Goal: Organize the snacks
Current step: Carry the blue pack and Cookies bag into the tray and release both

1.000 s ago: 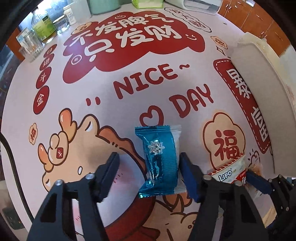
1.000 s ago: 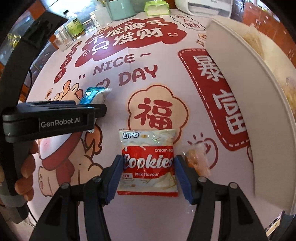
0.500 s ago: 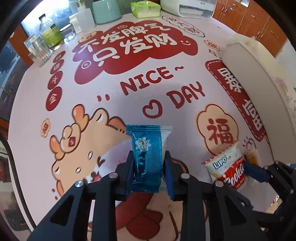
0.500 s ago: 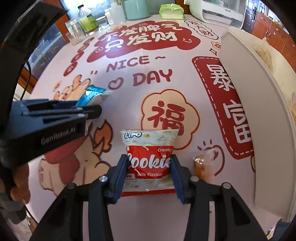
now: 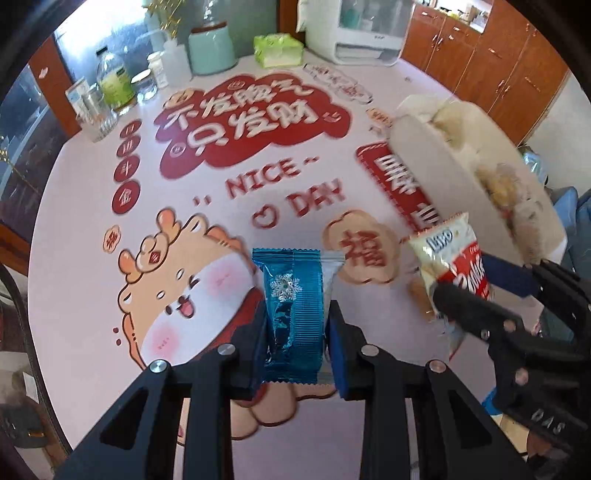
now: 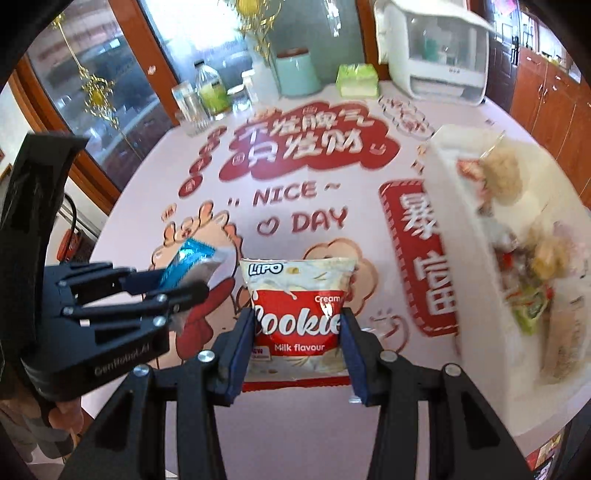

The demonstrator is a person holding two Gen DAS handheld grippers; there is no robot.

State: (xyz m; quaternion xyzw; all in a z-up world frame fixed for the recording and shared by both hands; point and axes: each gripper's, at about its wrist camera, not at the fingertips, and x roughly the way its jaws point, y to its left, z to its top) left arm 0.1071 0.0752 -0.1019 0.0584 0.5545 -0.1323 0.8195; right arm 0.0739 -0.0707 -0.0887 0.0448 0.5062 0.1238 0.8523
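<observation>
My left gripper is shut on a blue foil snack packet with a silver snowflake and holds it above the table. The same gripper and packet show at the left of the right wrist view. My right gripper is shut on a red and white Lipo cookies bag, lifted off the table. That bag also shows at the right of the left wrist view. A white bin with several snacks inside stands to the right. A small orange wrapped snack lies on the table under the cookies bag.
The table carries a pink and red printed cloth. At the far edge stand bottles and glasses, a mint canister, a green tissue pack and a white appliance. Wooden cabinets are at the right.
Both grippers closed on their packets and lifted them off the table. The views rose and now take in more of the room and the inside of the bin.
</observation>
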